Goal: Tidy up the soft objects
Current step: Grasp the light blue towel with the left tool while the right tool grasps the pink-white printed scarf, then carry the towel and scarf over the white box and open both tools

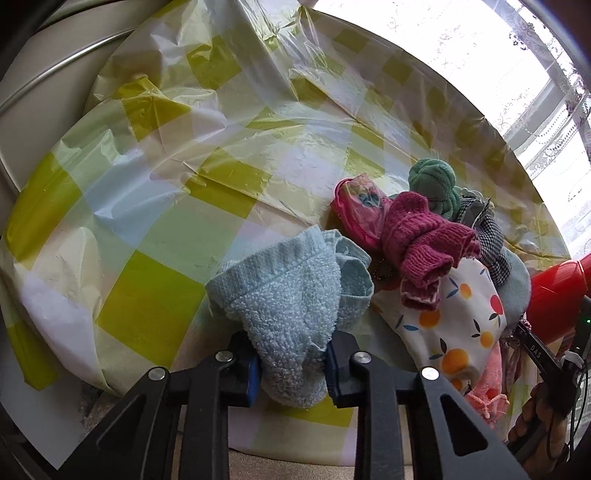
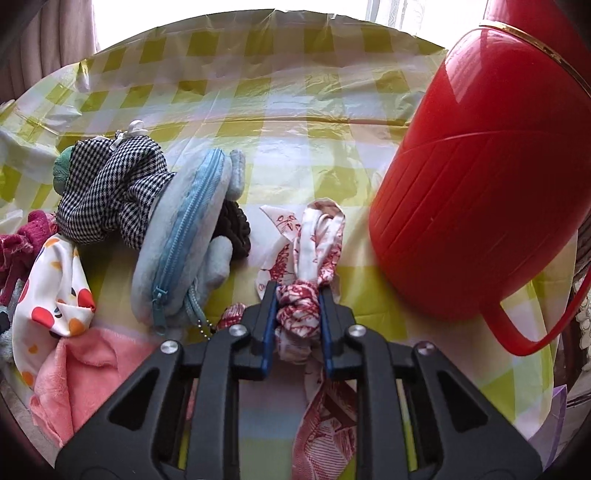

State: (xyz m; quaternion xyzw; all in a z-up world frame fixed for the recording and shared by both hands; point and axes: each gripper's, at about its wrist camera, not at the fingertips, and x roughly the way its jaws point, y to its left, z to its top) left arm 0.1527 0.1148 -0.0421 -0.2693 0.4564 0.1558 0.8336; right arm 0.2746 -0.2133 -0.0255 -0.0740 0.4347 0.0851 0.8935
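My left gripper is shut on a light blue terry towel, bunched between its fingers above the checked tablecloth. To its right lies a heap of soft things: a maroon knit piece, a pink pouch, a green knit ball and a white fruit-print cloth. My right gripper is shut on a knotted red-and-white printed scarf. Left of it lie a light blue zip pouch, a black-and-white checked cloth and a pink fleece cloth.
A big red plastic jug with a handle stands close on the right of the right gripper. A dark scrunchie lies behind the zip pouch. The tablecloth is wrinkled and stretches to the table's round far edge by a bright window.
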